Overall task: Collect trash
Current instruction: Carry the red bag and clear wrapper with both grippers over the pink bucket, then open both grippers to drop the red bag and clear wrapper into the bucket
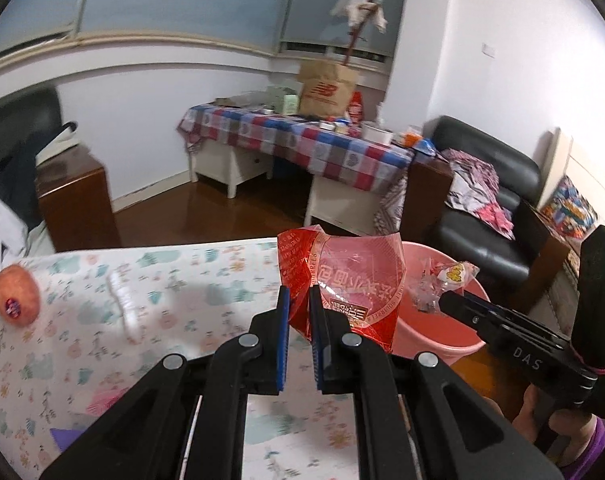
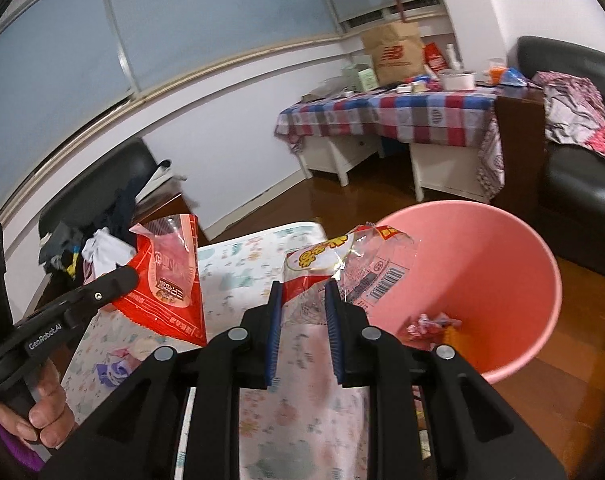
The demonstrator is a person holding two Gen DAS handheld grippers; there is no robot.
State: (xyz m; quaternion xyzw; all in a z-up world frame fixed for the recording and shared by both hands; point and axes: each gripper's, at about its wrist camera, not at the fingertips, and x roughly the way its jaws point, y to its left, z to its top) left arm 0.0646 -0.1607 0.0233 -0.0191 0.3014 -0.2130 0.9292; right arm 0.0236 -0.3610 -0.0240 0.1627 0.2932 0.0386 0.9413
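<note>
Left gripper (image 1: 299, 300) clamps crinkly red foil wrapper (image 1: 342, 276); right gripper (image 2: 304, 294) clamps clear crumpled wrapper (image 2: 354, 264) beside smooth pink bucket (image 2: 502, 256).

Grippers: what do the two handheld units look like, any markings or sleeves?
Both are black plastic with silver pivot rivets and blue ribbed pads. The left gripper reads "GenRobot.AI"; the right gripper reads "DAS", with a green light and a pink band. Purple sleeves show at both wrists.

**Two grippers, both clamped**

The left gripper (image 1: 299, 300) pinches a red wrapper (image 1: 342, 276); the right gripper (image 2: 304, 294), just beside it, grips a clear wrapper (image 2: 350, 264). Both tilt downward, a hand (image 2: 42, 412) on the left one's handle.
</note>
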